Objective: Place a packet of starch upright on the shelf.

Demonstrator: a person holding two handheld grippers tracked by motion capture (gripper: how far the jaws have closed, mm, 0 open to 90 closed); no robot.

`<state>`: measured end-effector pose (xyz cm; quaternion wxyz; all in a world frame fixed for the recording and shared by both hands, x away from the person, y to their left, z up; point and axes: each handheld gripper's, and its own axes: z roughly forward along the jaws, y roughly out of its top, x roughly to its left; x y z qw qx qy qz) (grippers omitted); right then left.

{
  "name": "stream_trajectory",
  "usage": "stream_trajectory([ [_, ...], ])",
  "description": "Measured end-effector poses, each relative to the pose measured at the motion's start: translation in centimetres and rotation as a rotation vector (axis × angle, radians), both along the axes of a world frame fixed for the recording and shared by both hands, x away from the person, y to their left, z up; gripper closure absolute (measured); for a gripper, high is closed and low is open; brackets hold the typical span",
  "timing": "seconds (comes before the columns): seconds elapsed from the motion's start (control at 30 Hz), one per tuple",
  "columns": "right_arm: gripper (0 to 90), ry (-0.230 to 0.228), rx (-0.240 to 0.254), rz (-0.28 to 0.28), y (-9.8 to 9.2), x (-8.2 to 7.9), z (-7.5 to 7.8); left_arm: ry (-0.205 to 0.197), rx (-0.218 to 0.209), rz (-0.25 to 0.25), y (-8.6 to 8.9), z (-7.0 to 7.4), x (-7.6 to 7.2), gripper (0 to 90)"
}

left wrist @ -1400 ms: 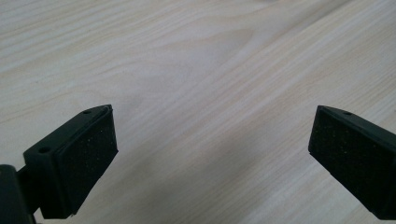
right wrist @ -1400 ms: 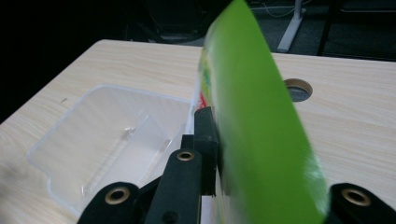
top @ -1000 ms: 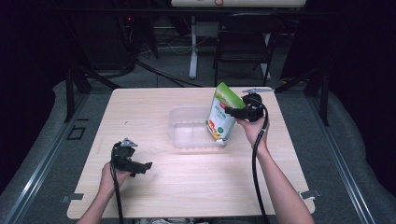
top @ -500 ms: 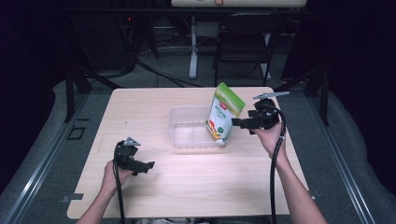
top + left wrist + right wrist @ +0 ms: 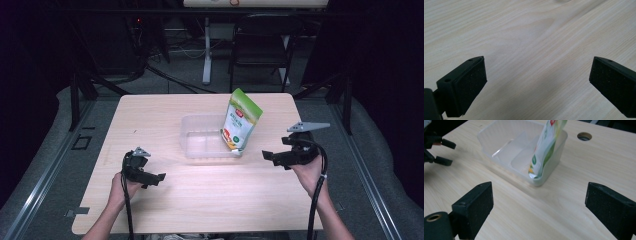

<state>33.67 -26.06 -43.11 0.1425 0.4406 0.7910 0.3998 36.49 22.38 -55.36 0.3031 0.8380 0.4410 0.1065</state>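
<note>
Right tool (image 5: 270,156) backed away from green and white soft plastic pouch (image 5: 240,121), jaws just opened, nothing between them now. Pouch stands tilted in right end of clear plastic tub (image 5: 200,145), leaning on its wall. Looks light, floppy, slippery; best pinch flat top edge. Tub has two parts; left part bare. Left tool (image 5: 155,178) spread wide, holding nothing, low over pale wood bench (image 5: 150,115).
</note>
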Motion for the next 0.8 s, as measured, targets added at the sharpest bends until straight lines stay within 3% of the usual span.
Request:
stream_trajectory([
  [0.17,4.6,0.033,-0.011,-0.006,-0.8,-1.6,-2.2,0.002,0.004,-0.006,-0.1,0.0,0.0,1.1],
  [0.2,0.0,0.075,-0.022,0.001,-0.9,-2.1,-3.4,-0.001,0.012,-0.006,-0.1,-0.1,0.0,1.1],
  [0.27,0.0,0.101,-0.037,0.006,-1.1,-2.6,-4.4,0.000,0.015,-0.008,-0.1,0.0,0.0,1.1],
  [0.37,0.0,0.096,-0.052,0.006,-1.1,-3.2,-5.2,-0.003,0.017,-0.013,-0.2,0.0,-0.1,1.1],
  [0.43,0.0,0.101,-0.057,0.011,-1.3,-4.0,-6.6,-0.006,0.026,-0.025,-0.2,0.0,0.0,1.0],
  [0.57,0.0,0.125,-0.102,0.006,-1.6,-4.0,-7.7,-0.008,0.030,-0.030,-0.2,0.0,0.0,0.7],
  [0.7,0.0,0.137,-0.069,0.009,-1.9,-3.6,-8.4,-0.017,0.032,-0.027,-0.2,0.0,0.1,0.4],
  [0.8,0.0,0.178,-0.074,0.017,-2.0,-3.2,-9.1,-0.016,0.016,-0.026,-0.2,0.1,0.1,0.4],
])
